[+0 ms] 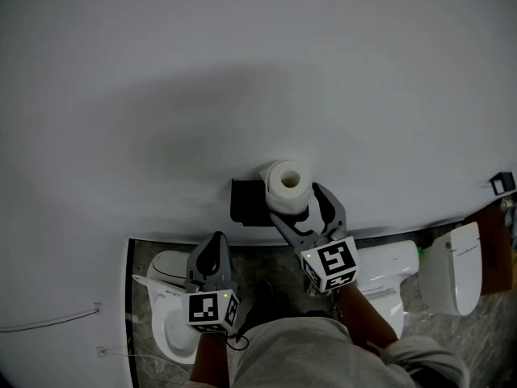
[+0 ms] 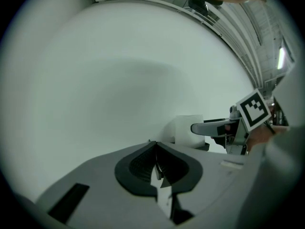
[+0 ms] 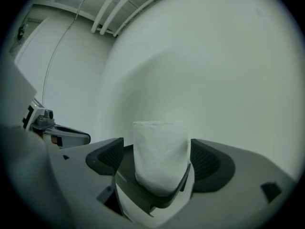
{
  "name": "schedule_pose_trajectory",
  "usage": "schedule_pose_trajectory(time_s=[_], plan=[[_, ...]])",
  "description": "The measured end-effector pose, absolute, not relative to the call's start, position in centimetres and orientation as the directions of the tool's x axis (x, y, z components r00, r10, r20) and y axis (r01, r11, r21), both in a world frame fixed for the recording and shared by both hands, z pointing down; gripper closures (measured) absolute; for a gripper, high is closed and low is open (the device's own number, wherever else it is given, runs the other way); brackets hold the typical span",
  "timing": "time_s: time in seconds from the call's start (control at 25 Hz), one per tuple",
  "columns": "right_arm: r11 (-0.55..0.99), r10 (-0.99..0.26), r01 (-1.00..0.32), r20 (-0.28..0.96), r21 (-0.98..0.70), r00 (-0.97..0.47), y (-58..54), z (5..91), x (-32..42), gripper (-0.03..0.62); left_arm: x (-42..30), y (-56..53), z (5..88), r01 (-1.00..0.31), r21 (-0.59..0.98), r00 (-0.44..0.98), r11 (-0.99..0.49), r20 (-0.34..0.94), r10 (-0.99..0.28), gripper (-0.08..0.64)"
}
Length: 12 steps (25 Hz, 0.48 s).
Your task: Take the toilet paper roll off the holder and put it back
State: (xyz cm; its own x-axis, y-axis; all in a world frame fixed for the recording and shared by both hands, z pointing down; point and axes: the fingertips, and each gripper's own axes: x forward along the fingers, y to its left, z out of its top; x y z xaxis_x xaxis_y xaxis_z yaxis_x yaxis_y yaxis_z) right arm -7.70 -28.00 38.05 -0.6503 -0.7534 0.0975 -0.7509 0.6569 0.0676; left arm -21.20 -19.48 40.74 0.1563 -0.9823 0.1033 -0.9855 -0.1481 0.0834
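Note:
The white toilet paper roll (image 1: 287,186) stands upright against the grey wall, beside the black holder (image 1: 246,202). My right gripper (image 1: 295,203) is open, with one jaw on each side of the roll and a narrow gap at the pads. In the right gripper view the roll (image 3: 161,151) fills the space between the jaws of the right gripper (image 3: 157,157), and a dark curved holder part (image 3: 164,200) crosses its lower end. My left gripper (image 1: 216,239) hangs lower left, apart from the roll. Its jaws (image 2: 156,159) meet, holding nothing. From there the roll (image 2: 183,130) shows ahead to the right.
A plain grey wall (image 1: 242,71) fills most of the head view. Below it stand white toilets, one under the left gripper (image 1: 166,318), two more at the right (image 1: 388,269) (image 1: 456,269). The person's body (image 1: 323,354) fills the bottom middle.

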Motion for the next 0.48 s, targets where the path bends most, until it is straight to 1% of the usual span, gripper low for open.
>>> schedule_pose_trajectory(time_s=[0.28, 0.48], plan=[[0.620, -0.779, -0.782, 0.168, 0.064, -0.604, -30.2, 38.8, -8.4, 0.193, -22.8, -21.9, 39.1, -0.981, 0.069, 0.185, -0.180, 0.069, -0.980, 0.548], [0.595, -0.793, -0.802, 0.194, 0.048, -0.577, -31.8, 39.1, -8.7, 0.193, -23.2, -24.3, 38.8, -0.974, 0.060, 0.224, -0.221, 0.061, -0.973, 0.548]])
